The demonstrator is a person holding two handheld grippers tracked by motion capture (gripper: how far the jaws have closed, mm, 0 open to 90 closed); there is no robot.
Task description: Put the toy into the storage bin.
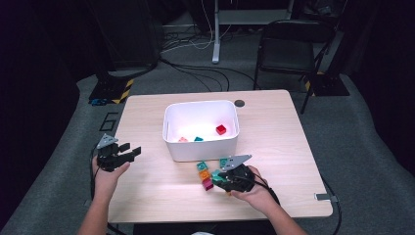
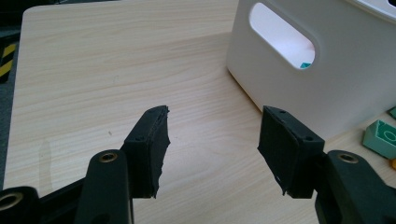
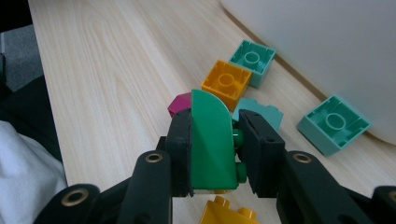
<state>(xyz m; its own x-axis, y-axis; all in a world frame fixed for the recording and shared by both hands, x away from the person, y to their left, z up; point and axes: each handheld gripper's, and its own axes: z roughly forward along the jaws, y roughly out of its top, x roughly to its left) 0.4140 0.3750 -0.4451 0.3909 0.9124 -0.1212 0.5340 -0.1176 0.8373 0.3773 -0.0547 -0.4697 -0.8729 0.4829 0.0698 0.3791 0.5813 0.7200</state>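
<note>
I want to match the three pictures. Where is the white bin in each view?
High view: white bin at the middle of the light wooden table.
Left gripper view: upper right, its handle slot facing the camera.
Right gripper view: top right, a plain stretch of wall.
Shared landmark: the table under it.

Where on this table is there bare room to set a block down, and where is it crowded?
Bare wood runs between the left gripper and the white bin, and along the table right of the bin. It is crowded in front of the bin: loose blocks cluster by the right gripper, which is shut on a green block.
</note>
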